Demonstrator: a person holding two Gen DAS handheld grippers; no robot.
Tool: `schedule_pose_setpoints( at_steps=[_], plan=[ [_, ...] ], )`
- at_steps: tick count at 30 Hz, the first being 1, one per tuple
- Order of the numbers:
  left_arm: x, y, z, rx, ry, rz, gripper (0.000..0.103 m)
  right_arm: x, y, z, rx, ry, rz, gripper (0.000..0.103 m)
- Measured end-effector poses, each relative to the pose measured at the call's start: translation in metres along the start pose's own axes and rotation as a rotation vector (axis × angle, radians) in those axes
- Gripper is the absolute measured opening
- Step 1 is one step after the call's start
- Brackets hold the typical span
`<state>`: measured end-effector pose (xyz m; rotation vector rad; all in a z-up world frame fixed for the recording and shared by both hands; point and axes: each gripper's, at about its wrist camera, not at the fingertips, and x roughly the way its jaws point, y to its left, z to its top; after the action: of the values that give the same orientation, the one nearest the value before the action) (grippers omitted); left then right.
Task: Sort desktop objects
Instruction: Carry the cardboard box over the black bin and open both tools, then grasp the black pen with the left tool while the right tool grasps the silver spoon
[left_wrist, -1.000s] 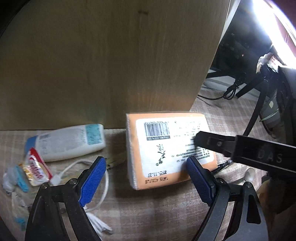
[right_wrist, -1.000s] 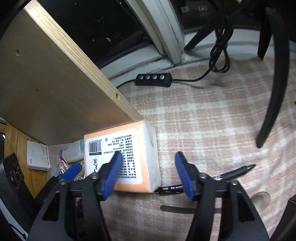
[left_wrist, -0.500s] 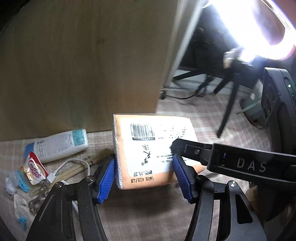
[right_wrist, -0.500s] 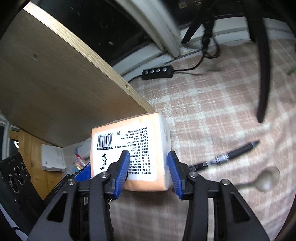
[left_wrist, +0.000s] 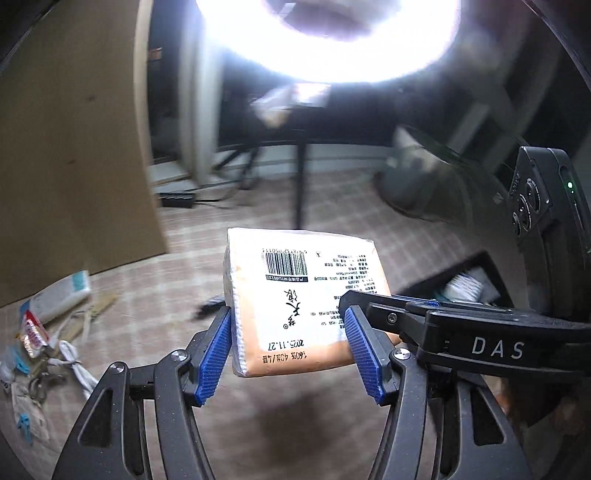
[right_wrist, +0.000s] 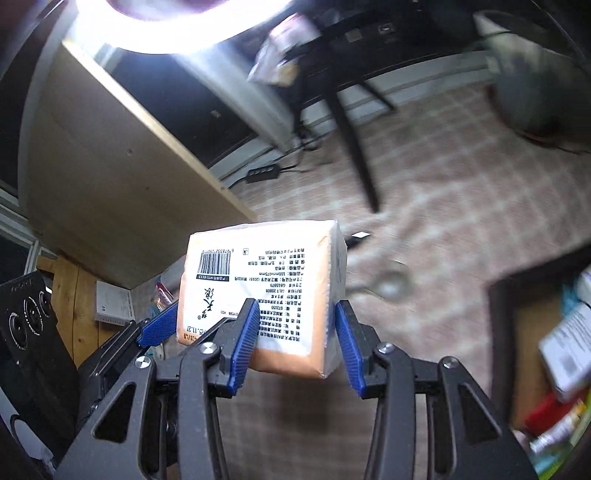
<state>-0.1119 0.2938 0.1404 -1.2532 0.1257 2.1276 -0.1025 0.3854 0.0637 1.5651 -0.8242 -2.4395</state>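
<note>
An orange tissue pack (left_wrist: 306, 288) with a white barcode label hangs above the checked tablecloth, held from both sides. My left gripper (left_wrist: 290, 349) is shut on its near left end, blue pads pressed against the two flanks. My right gripper (right_wrist: 295, 343) is shut on the pack's (right_wrist: 258, 273) right end in the same way. In the left wrist view the right gripper's black finger (left_wrist: 406, 321) crosses over the label. In the right wrist view a blue pad of the left gripper (right_wrist: 159, 325) shows beside the pack.
A black storage box (right_wrist: 498, 295) with several packets stands at the right. A pen (right_wrist: 356, 236) and a spoon (right_wrist: 391, 284) lie on the cloth beyond the pack. A wooden board (left_wrist: 55, 147), a lotion tube (left_wrist: 59, 295) and a white cable (left_wrist: 74, 365) are left; a ring lamp (left_wrist: 325, 37) glares overhead.
Both grippers closed on the tissue pack, then lifted it off the cloth and carried it right, away from the wooden board. The black box has come into view.
</note>
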Motion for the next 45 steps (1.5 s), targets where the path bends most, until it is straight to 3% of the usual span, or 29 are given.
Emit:
schedule_pose_setpoints(
  at_steps=[5, 8, 18, 23, 27, 30, 35, 41, 45],
  plan=[
    [-0.005, -0.062, -0.007, 0.056, 0.013, -0.094, 0.058, -0.048, -0.041, -0.017, 0.040, -0.052, -0.043, 0.042],
    [-0.002, -0.100, -0.009, 0.102, 0.026, -0.145, 0.058, -0.101, -0.082, -0.036, 0.085, -0.107, -0.087, 0.042],
    [0.022, -0.235, -0.020, 0.265, 0.113, -0.307, 0.058, -0.206, -0.197, -0.087, 0.243, -0.194, -0.201, 0.042],
    [0.032, -0.280, -0.025, 0.337, 0.145, -0.326, 0.058, -0.243, -0.246, -0.118, 0.329, -0.227, -0.256, 0.042],
    [0.030, -0.302, -0.034, 0.404, 0.175, -0.345, 0.058, -0.254, -0.253, -0.131, 0.351, -0.246, -0.307, 0.044],
    [0.022, -0.298, -0.036, 0.421, 0.156, -0.339, 0.058, -0.265, -0.261, -0.136, 0.393, -0.291, -0.354, 0.049],
    [0.019, -0.264, -0.027, 0.381, 0.146, -0.298, 0.058, -0.263, -0.244, -0.128, 0.377, -0.288, -0.337, 0.049],
    [0.026, -0.188, -0.011, 0.306, 0.123, -0.193, 0.058, -0.236, -0.196, -0.105, 0.281, -0.240, -0.296, 0.049],
    [0.031, -0.120, 0.004, 0.221, 0.109, -0.093, 0.058, -0.195, -0.157, -0.082, 0.179, -0.187, -0.256, 0.049]
  ],
)
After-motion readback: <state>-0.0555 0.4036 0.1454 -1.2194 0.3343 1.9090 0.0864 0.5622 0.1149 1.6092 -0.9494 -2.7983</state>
